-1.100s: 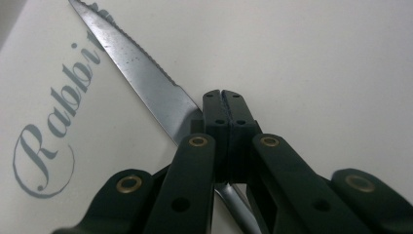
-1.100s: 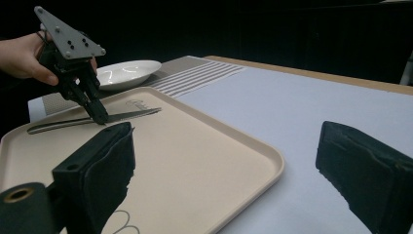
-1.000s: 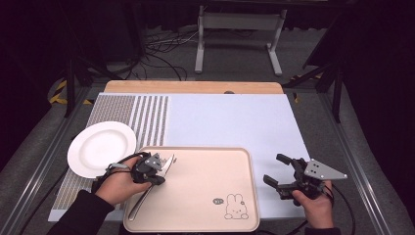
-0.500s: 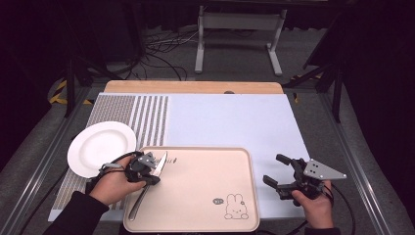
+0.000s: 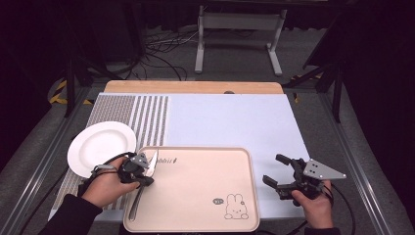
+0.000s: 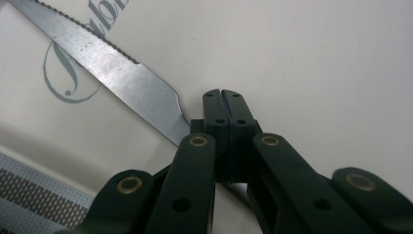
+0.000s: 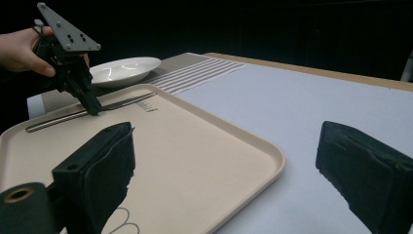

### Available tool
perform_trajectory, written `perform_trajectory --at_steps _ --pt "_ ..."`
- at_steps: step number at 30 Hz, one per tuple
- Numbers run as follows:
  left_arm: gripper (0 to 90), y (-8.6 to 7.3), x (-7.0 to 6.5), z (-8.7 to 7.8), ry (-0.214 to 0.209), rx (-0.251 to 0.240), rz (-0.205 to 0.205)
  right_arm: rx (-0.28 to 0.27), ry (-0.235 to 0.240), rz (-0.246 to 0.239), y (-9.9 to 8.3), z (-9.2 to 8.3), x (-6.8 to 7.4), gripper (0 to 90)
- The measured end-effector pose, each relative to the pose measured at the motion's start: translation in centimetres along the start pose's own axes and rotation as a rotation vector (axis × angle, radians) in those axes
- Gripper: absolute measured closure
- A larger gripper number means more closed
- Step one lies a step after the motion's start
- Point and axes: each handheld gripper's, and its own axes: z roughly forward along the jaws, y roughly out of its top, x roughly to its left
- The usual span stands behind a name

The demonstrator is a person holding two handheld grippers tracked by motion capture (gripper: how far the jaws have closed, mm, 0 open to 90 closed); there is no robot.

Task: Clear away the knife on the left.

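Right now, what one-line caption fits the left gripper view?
Left gripper, jaws shut on a knife, over the beige tray.

Beige tray [image 5: 205, 196], silver knife [image 6: 112, 73], white plate [image 5: 98, 144].

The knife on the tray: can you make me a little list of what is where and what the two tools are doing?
thing in hand: steel table knife with a serrated blade
where it lies: flat at the left edge of the beige plastic tray with a rabbit drawing
left tool: jaws shut on the knife where blade meets handle
right tool: jaws wide open, nothing between them, right of the tray
nearby: round white plate, bare, on the striped mat left of the tray
table cover: pale blue sheet
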Motion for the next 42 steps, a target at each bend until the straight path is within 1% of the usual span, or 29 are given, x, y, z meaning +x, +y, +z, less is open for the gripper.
perform_trajectory --at_steps 3,6,9,14,18,20,22,24,26,27,29,30,31,34,35,36,37,38,39,40,41,42 --pt "90.0 -0.4 -0.1 -0.2 0.004 -0.002 -0.013 0.001 0.0 0.001 0.0 0.0 0.0 8.0" --pt "90.0 -0.7 0.0 -0.3 -0.001 -0.005 -0.013 0.0 0.003 0.0 0.1 0.1 0.0 7.9" --pt "90.0 -1.0 -0.2 -0.4 0.008 -0.005 -0.015 0.004 0.003 0.0 0.1 0.2 0.0 7.9" --pt "90.0 -1.2 -0.3 -0.6 0.011 0.007 -0.017 0.007 0.006 -0.001 0.1 0.3 0.0 8.0" --pt "90.0 -1.3 -0.4 -0.6 0.007 0.006 -0.026 0.008 0.005 -0.003 0.1 0.2 0.0 8.2" --pt "90.0 -1.3 -0.4 -0.6 0.013 0.008 -0.022 0.004 0.002 -0.001 0.1 0.2 0.0 8.2" --pt "90.0 -1.2 -0.4 -0.6 0.01 0.012 -0.017 0.008 0.001 -0.002 0.0 0.2 0.1 8.2" --pt "90.0 -1.1 -0.5 -0.6 0.014 0.022 -0.001 0.01 0.0 -0.004 0.0 0.2 0.1 8.2" --pt "89.9 -1.1 -0.5 -0.6 0.01 0.028 0.001 0.01 0.0 -0.004 0.0 0.2 0.1 8.2" --pt "89.9 -1.0 -0.6 -0.6 0.003 0.023 -0.005 0.009 0.0 -0.002 0.0 0.2 0.1 8.3" --pt "88.6 -1.0 -0.6 -0.6 0.001 0.023 -0.009 0.008 0.0 -0.001 0.0 0.2 0.1 8.3" --pt "86.5 -1.0 -0.6 -0.6 0.0 0.023 -0.012 0.009 0.0 -0.003 0.0 0.2 0.1 8.2" --pt "83.6 -1.0 -0.7 -0.7 -0.006 0.01 -0.024 0.009 0.001 -0.003 0.0 0.2 0.1 8.3" --pt "72.1 -0.8 -0.9 -1.0 -0.005 -0.008 -0.02 0.014 0.002 -0.006 0.0 0.2 0.1 8.3" --pt "66.9 -0.7 -1.0 -1.2 0.002 -0.034 -0.024 0.013 0.001 -0.005 0.0 0.2 0.1 8.3" --pt "56.4 -0.6 -1.0 -1.3 0.01 -0.056 -0.028 0.015 0.0 -0.005 -0.1 0.2 0.1 8.2" --pt "48.8 -0.6 -1.0 -1.3 0.01 -0.056 -0.028 0.016 -0.001 -0.004 -0.1 0.2 0.1 8.2" --pt "36.7 -0.4 -1.0 -1.5 0.027 -0.099 -0.017 0.018 -0.003 -0.002 -0.1 0.2 0.1 8.1" --pt "29.9 -0.4 -1.0 -1.5 0.027 -0.099 -0.017 0.019 -0.002 -0.004 -0.1 0.3 0.1 8.1" --pt "26.3 -0.3 -1.0 -1.7 0.037 -0.114 -0.006 0.02 -0.001 -0.004 -0.1 0.3 0.1 8.0" --pt "26.3 -0.3 -1.0 -1.9 0.05 -0.126 -0.004 0.02 -0.001 -0.004 -0.1 0.3 0.1 8.0" --pt "23.1 -0.3 -0.9 -2.1 0.061 -0.142 0.001 0.02 -0.001 -0.006 -0.1 0.3 0.1 8.0"
